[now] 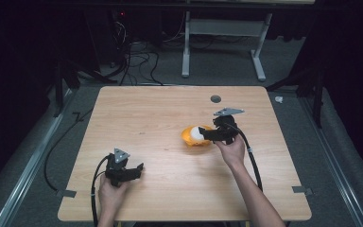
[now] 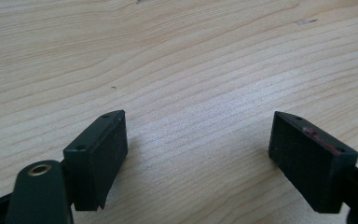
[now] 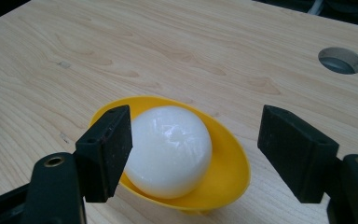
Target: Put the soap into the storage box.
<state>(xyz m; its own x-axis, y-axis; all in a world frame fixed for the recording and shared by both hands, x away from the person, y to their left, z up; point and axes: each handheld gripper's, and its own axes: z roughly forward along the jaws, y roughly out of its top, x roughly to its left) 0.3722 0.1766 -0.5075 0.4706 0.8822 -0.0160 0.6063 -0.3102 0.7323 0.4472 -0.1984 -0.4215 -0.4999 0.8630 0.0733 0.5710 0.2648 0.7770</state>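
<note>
One smooth white ball (image 3: 168,149), likely light, hard and slippery, sits in a shallow yellow bowl (image 3: 233,158) low in the frame's centre, best pinched across its widest girth by the spread, empty right gripper (image 3: 196,154).

Yellow bowl's (image 3: 223,182) near rim cut off below.

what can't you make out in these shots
- Whether the right gripper touches the white ball: in the right gripper view one jaw overlaps it, the other stands clear; the high view is too small to settle it.
- The underside of the ball, hidden by the yellow bowl wall.
- The bowl's near edge, cut off by the bottom of the right gripper view.
- What lies in the table hole: too dark.
- Things on the floor behind the table, too dark in the high view.
</note>
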